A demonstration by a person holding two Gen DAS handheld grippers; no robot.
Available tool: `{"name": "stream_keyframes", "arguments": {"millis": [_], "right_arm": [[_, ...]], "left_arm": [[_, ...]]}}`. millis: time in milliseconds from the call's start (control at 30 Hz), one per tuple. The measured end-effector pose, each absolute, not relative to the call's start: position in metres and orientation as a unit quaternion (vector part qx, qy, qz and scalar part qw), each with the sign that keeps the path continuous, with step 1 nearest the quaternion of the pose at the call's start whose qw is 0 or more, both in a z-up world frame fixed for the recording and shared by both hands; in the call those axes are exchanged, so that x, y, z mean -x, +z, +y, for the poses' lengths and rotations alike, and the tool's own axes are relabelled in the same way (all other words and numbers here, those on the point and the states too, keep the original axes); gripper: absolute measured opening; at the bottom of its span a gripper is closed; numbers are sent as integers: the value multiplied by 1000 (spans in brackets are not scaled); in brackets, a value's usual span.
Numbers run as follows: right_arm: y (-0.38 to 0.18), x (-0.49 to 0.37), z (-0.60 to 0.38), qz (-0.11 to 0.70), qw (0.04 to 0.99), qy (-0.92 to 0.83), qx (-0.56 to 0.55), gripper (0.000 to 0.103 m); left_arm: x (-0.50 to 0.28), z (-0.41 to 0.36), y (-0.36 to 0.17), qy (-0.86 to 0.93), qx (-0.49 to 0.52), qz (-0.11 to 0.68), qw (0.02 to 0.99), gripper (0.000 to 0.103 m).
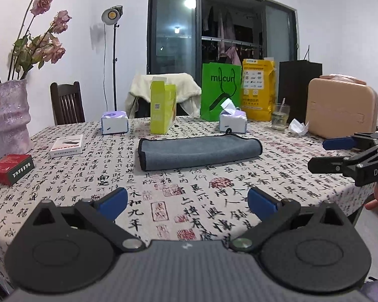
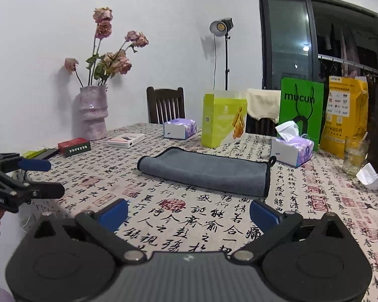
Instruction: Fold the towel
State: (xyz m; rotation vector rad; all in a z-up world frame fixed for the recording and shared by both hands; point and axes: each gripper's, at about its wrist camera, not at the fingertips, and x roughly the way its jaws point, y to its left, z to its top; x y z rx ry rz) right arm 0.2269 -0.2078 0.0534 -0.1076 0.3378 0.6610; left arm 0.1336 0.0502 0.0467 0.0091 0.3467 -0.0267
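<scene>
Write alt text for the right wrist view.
A grey towel, already folded into a long band, lies on a table covered with a calligraphy-print cloth. The right gripper hangs open in the foreground, short of it. The left gripper, also open, enters from the left edge; boxes, tissue packs and a vase of dried roses stand behind.

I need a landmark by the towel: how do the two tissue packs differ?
The right tissue pack has a white tissue sticking up from its top; the left tissue pack shows none. The right one sits close to the towel's loop corner; the left one sits farther back, beyond the yellow-green box. Both are white and purple.
</scene>
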Motion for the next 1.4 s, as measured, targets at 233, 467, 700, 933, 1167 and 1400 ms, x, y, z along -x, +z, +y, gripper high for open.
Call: {"name": "stream_keyframes", "arguments": {"millis": [233, 467, 700, 933, 1167, 1400], "right_arm": [[59, -190, -218, 151, 936, 315, 48, 103], [51, -149, -231, 138, 940, 310, 31, 103], [32, -120, -239, 130, 943, 307, 2, 103], [20, -84, -245, 105, 951, 291, 14, 103], [2, -70, -241, 111, 949, 295, 12, 103], [-10, -59, -235, 110, 949, 294, 25, 103]], "left_arm": [[-102, 42, 36, -14, -2, 165, 986, 103], [-76, 26, 22, -21, -7, 156, 987, 103], [-56, 7, 3, -19, -16, 151, 988, 103], [-31, 3, -1, -15, -23, 132, 991, 103], [-19, 4, -2, -14, -26, 126, 992, 103], [-15, 2, -4, -23, -30, 128, 991, 103]]}}
